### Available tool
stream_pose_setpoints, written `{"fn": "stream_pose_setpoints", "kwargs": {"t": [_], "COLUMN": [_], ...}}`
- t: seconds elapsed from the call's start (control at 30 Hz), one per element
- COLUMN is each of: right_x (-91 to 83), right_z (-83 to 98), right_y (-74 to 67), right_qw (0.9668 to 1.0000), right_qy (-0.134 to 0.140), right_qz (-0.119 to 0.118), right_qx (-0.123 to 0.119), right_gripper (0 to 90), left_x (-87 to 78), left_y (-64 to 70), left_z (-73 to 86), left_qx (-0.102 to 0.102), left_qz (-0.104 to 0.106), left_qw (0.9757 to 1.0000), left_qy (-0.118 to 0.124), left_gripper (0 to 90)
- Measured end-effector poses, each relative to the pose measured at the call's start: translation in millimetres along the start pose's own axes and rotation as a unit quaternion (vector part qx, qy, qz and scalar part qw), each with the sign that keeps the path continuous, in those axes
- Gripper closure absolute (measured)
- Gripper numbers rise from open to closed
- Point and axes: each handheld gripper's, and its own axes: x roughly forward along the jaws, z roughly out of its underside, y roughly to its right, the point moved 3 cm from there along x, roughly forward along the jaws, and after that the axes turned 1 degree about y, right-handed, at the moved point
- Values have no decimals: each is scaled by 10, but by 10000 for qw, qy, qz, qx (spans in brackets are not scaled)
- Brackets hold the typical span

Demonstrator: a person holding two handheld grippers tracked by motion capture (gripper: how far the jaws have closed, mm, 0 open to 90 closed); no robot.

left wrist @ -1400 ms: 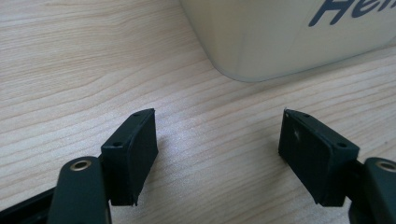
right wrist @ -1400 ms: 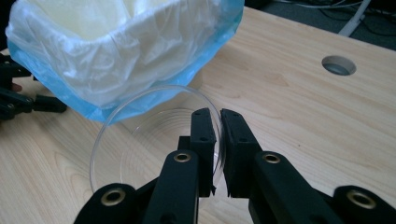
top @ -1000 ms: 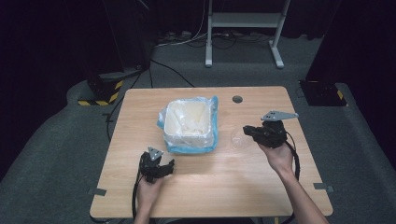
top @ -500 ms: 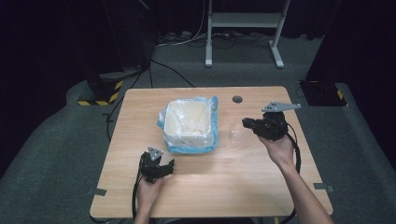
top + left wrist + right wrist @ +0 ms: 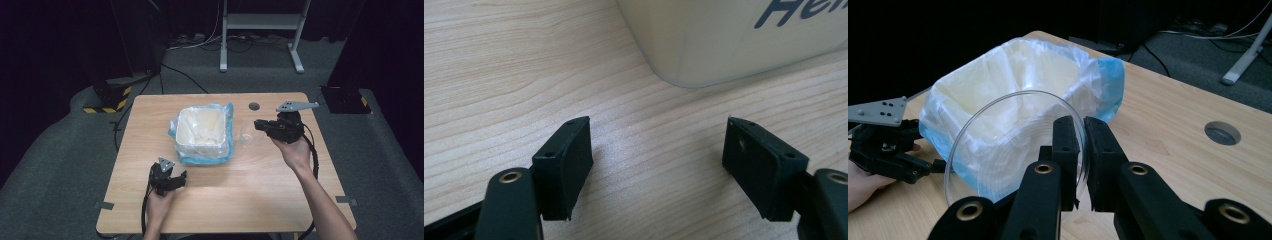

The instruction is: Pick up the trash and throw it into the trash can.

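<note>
A light wooden desk [image 5: 240, 200] with rounded corners stands on grey carpeted floor [image 5: 50, 170]. A small round dark grommet hole [image 5: 254, 106] sits near the desk's far edge, right of centre. Beyond the desk, a white metal stand with two legs and a crossbar [image 5: 260, 30] rises against a black backdrop, with several dark cables [image 5: 200, 42] lying on the floor around its feet. To the far left of the desk, a block edged with yellow-and-black hazard stripes [image 5: 112, 100] rests on the floor. To the far right sits a flat black box [image 5: 345, 100]. Short strips of grey tape [image 5: 102, 205] mark the carpet beside the desk's near corners.
</note>
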Motion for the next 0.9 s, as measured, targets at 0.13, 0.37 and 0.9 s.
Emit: {"fn": "stream_pose_setpoints", "kwargs": {"t": [0.13,0.37,0.9], "right_x": [24,53,205], "right_z": [-62,-188,-436], "right_y": [-26,-73,-230], "right_qw": [10000,9999,9990], "right_qy": [1,32,110], "right_qz": [-48,-132,-353], "right_qx": [-59,-105,-237], "right_gripper": [840,841,841], "left_x": [0,0,-2], "left_y": [0,0,-1], "left_z": [0,0,0], "left_qx": [1,-1,5], "left_qz": [1,0,3], "left_qw": [10000,10000,10000], "left_qy": [-1,1,-10], "left_gripper": [277,277,277]}}
